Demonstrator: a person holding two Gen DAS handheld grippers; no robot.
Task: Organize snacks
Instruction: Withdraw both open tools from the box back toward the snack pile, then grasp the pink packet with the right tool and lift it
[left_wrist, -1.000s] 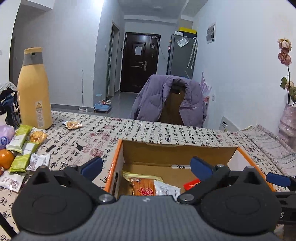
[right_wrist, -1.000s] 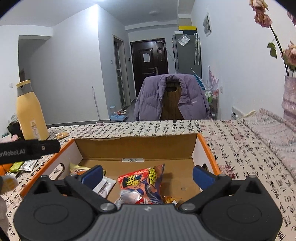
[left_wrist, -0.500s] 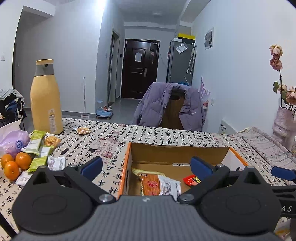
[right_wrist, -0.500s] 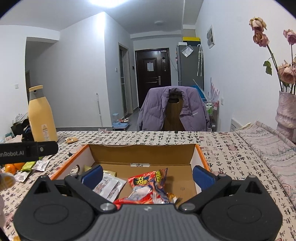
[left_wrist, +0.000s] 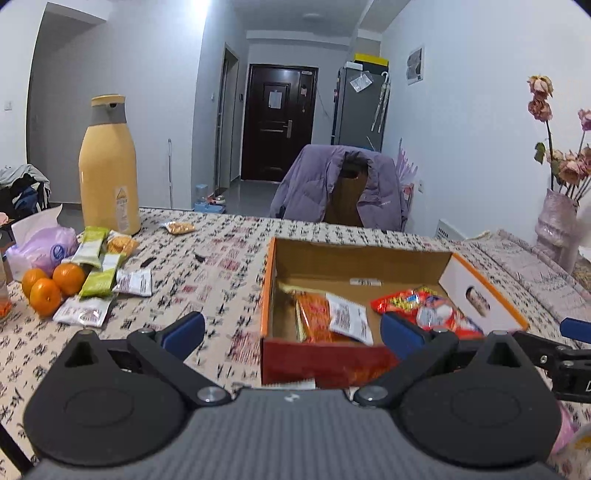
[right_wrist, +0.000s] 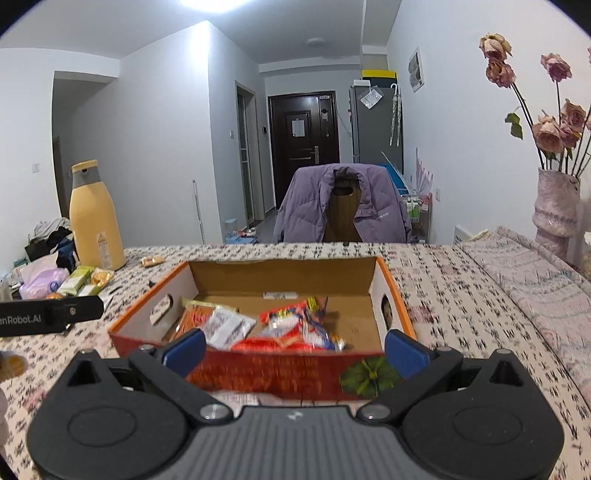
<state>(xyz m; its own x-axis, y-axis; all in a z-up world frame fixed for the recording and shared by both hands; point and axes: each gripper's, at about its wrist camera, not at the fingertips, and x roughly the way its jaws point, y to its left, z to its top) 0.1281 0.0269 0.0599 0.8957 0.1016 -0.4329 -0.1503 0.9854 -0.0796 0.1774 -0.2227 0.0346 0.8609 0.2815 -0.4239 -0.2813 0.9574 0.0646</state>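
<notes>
We hold the left claw (left_wrist: 291, 328) above the bench (left_wrist: 221, 258), its blue pads spread wide and gripping nothing; the right claw (right_wrist: 295, 349) likewise stands apart and empty, just before the near wall of the cardboard box (right_wrist: 280, 273); inside the box lie a red snack bag (right_wrist: 295, 325), an orange packet (right_wrist: 194, 319) and a white sachet (right_wrist: 225, 326); left of the box, well apart, wait green bars (left_wrist: 98, 273), white sachets (left_wrist: 133, 282) and three oranges (left_wrist: 51, 284), near a tall yellow bottle (left_wrist: 109, 170).
</notes>
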